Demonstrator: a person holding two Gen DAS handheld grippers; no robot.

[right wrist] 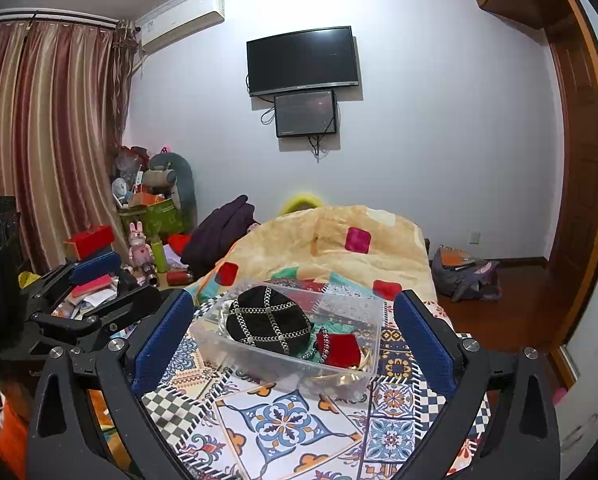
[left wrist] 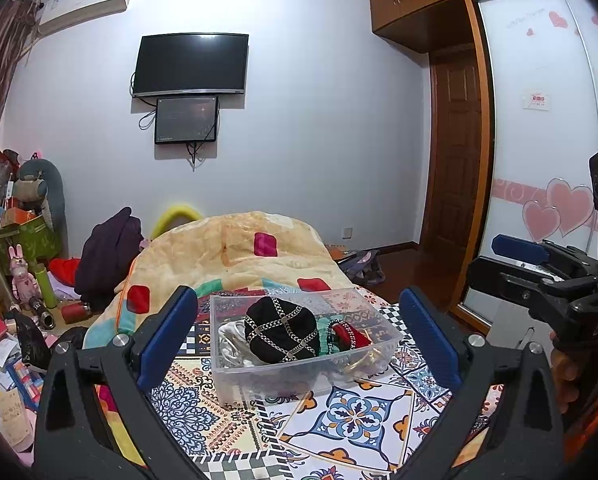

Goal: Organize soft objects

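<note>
Just one bin (left wrist: 299, 364), two gaping tools (left wrist: 299, 344).

Much of the white cloth (left wrist: 230, 340) and teal fabric (right wrist: 326, 330) in the clear bin (left wrist: 383, 322) is hidden beneath the black chain-patterned pouch (left wrist: 281, 334), the gold items (right wrist: 365, 358) are blurred through the bin wall, and the right gripper (left wrist: 539, 264) is cut off by the left view's edge.

Clear plastic bin (left wrist: 235, 376). Black pouch (left wrist: 281, 334) crossed by a silver chain lattice; red pouch (right wrist: 337, 348) beside it; gold bangles (right wrist: 365, 358). Patchwork tile-print bedspread (left wrist: 355, 412) in blue, orange, white and black check. Cream quilt (right wrist: 331, 240) with red and teal patches. Blue-padded black fingers (left wrist: 167, 336).
</note>
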